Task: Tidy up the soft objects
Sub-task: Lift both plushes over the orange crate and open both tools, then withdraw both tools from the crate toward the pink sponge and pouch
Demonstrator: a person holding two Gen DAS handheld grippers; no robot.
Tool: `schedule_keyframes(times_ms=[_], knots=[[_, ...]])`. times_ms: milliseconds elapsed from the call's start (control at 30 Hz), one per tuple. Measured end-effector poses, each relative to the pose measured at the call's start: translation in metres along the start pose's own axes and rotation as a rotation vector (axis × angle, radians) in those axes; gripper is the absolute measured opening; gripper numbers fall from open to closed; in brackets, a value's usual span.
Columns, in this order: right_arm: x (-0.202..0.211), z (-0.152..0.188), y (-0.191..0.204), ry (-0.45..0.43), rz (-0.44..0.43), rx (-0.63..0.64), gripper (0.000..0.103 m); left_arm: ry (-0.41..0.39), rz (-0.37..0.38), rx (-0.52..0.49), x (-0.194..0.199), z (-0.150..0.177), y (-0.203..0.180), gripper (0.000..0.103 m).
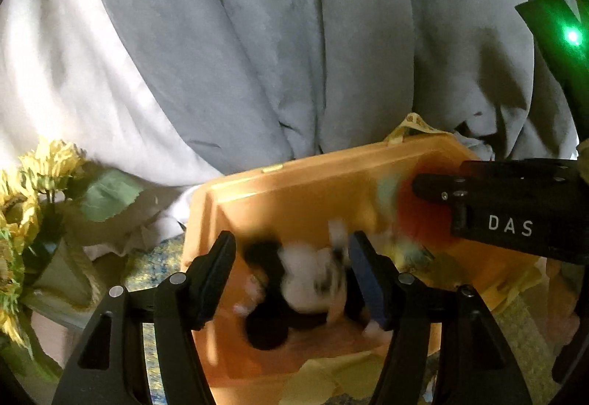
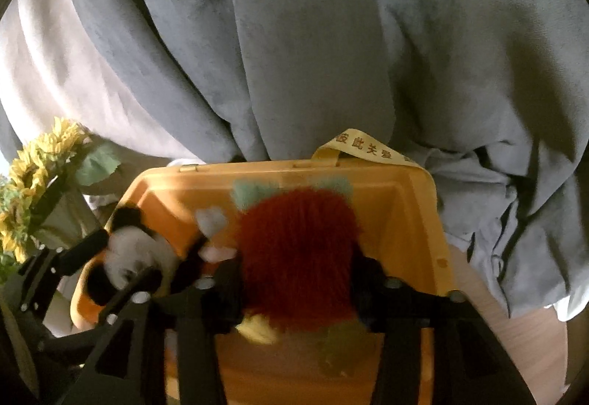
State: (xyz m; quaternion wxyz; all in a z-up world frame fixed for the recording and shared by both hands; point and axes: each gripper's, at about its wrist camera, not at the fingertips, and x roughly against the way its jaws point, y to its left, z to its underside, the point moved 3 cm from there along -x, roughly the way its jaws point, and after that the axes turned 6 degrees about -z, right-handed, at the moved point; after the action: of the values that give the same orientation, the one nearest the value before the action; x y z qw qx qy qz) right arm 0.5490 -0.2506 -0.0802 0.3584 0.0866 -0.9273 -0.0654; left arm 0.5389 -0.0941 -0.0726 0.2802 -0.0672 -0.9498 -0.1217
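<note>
An orange plastic box stands open below both grippers. A blurred black-and-white plush panda hangs inside it between the fingers of my left gripper. The blue right pad is against it, and a gap shows at the left finger. My left gripper is open. A shaggy red plush with pale green ears fills the space between the fingers of my right gripper, low over the box. Its jaws stand apart, and I see no firm pinch on the fur.
Grey drapery hangs behind the box, with white fabric to its left. Artificial sunflowers stand at the left. A yellow printed ribbon loops over the box's far rim. Yellow sheets lie at the near side.
</note>
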Motion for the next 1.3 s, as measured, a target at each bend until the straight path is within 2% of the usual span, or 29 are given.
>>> schedule_keyframes(times_ms=[67, 267, 467, 800, 900, 1100, 1300], knots=[[0.002, 0.000, 0.000, -0.008, 0.016, 0.004, 0.063, -0.005, -0.009, 0.003, 0.002, -0.002, 0.000, 0.066], [0.014, -0.003, -0.001, -0.035, 0.034, 0.013, 0.066, -0.027, -0.022, 0.018, 0.015, -0.007, 0.004, 0.068], [0.037, -0.004, 0.004, -0.082, 0.032, 0.017, 0.069, -0.078, -0.029, 0.048, 0.044, -0.012, 0.011, 0.072], [0.106, 0.001, 0.023, -0.266, 0.100, 0.048, 0.082, -0.190, -0.053, 0.107, 0.104, -0.012, 0.025, 0.078], [0.125, 0.006, 0.027, -0.311, 0.121, 0.046, 0.085, -0.219, -0.056, 0.115, 0.121, -0.008, 0.028, 0.081], [0.152, 0.022, 0.035, -0.373, 0.135, 0.058, 0.086, -0.283, -0.100, 0.069, 0.154, 0.006, 0.022, 0.084], [0.163, 0.043, 0.038, -0.374, 0.123, 0.060, 0.087, -0.293, -0.121, 0.055, 0.172, 0.024, 0.016, 0.087]])
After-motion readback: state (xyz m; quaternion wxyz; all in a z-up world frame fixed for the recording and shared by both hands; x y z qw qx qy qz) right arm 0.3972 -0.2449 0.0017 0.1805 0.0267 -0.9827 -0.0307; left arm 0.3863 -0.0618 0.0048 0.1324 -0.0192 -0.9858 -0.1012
